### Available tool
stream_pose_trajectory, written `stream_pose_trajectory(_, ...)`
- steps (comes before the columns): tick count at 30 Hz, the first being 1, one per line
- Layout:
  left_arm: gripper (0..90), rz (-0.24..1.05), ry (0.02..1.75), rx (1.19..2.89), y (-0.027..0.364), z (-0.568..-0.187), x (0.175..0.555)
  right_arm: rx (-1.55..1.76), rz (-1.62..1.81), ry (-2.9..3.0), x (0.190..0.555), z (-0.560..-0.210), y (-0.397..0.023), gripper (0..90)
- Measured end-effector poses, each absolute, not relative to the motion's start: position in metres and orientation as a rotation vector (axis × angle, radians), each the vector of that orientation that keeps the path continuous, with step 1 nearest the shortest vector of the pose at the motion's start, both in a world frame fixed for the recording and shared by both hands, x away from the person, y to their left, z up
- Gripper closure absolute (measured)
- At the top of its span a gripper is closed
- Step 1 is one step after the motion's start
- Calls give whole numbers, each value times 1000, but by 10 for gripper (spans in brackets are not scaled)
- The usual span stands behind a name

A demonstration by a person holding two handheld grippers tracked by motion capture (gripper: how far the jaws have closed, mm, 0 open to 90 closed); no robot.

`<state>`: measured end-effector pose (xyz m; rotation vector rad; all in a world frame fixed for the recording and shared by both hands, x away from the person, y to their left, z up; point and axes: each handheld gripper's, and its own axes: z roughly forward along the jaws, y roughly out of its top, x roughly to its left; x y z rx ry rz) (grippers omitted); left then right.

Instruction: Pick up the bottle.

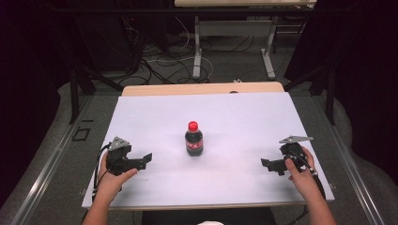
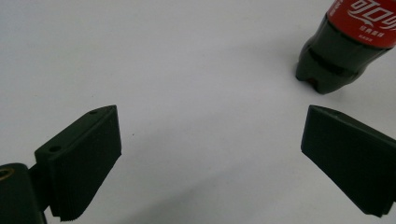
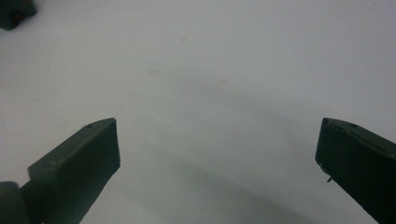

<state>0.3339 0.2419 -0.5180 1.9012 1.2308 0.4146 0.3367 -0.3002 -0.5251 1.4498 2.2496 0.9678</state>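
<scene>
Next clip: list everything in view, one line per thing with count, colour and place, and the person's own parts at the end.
Bottle: 1, dark drink, red cap and red label, upright at the middle of the table, between the two grippers and apart from both.
Table: 1, white top with a wooden strip at the far edge, centre of the high view.
Second table: 1, pale top on grey legs, on the floor behind.
Cables: several, black and white, on the floor behind the table.
Left gripper: 1, black, near left of the table, jaws open and empty.
Right gripper: 1, black, near right, jaws open and empty.
Hands: 2, left hand, right hand, each holding its gripper.
</scene>
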Motion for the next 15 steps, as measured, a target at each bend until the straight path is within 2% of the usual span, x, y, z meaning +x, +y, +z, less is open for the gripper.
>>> stream_pose_trajectory(11,90,386,1114,1955,214,-502,338,1298,953,2376,338,-497,-277,0)
stream_pose_trajectory(15,97,363,1051,1960,189,-496,346,1272,953,2386,342,-491,-269,0)
